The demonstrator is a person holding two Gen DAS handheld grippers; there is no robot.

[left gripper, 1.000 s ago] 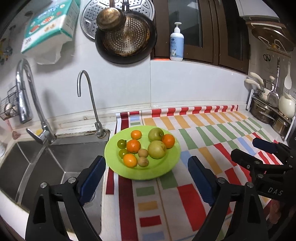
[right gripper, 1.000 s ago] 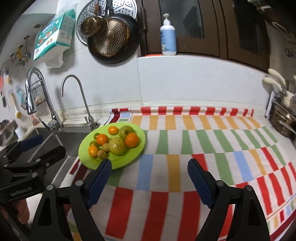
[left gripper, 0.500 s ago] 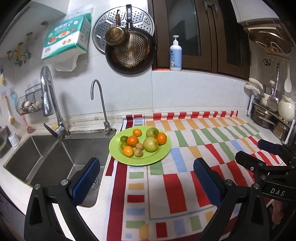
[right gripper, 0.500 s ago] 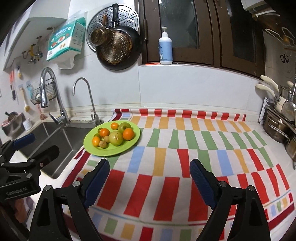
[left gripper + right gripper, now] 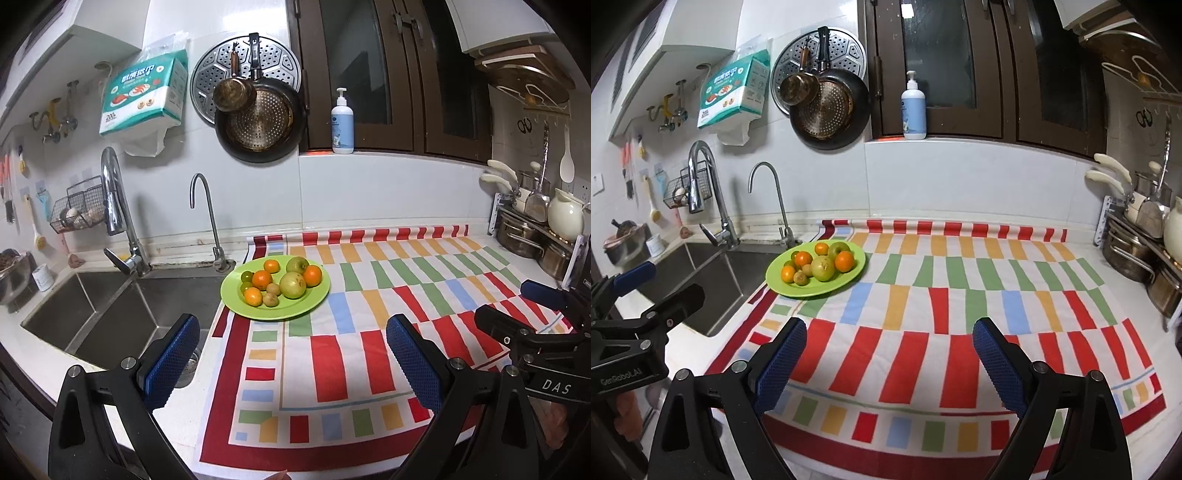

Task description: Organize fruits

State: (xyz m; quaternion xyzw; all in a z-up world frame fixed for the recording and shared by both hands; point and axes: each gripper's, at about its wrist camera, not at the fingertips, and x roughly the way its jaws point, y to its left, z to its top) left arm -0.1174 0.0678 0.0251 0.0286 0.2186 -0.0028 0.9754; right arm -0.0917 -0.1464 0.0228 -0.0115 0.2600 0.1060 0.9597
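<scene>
The fruits sit piled together on the green plate, which rests on the striped cloth at the cloth's corner nearest the sink, on the table. Taking the plate as the landmark: the small tap stands just behind it, the sink lies beside it on the left, and the long bare run of cloth stretches away to its right.

On the plate, the oranges and two green apples take the middle and far side, two small green round fruits sit toward the sink edge, and two small brown ones lie nearer the front rim. No fruit lies off the plate.

The left tongs stand wide open with nothing between the pads, well short of the plate; the plate lies ahead of them, about midway between the pads and only a little toward the sink side. The right tongs are opening, also empty, and from them the plate lies ahead and clearly off to the left, well apart. So the left hand looks the nearer and better lined up for any reach to the fruits; the right would have to cross leftward over the cloth

With every fruit gathered on the plate and both tongs empty, the task appears close to done
</scene>
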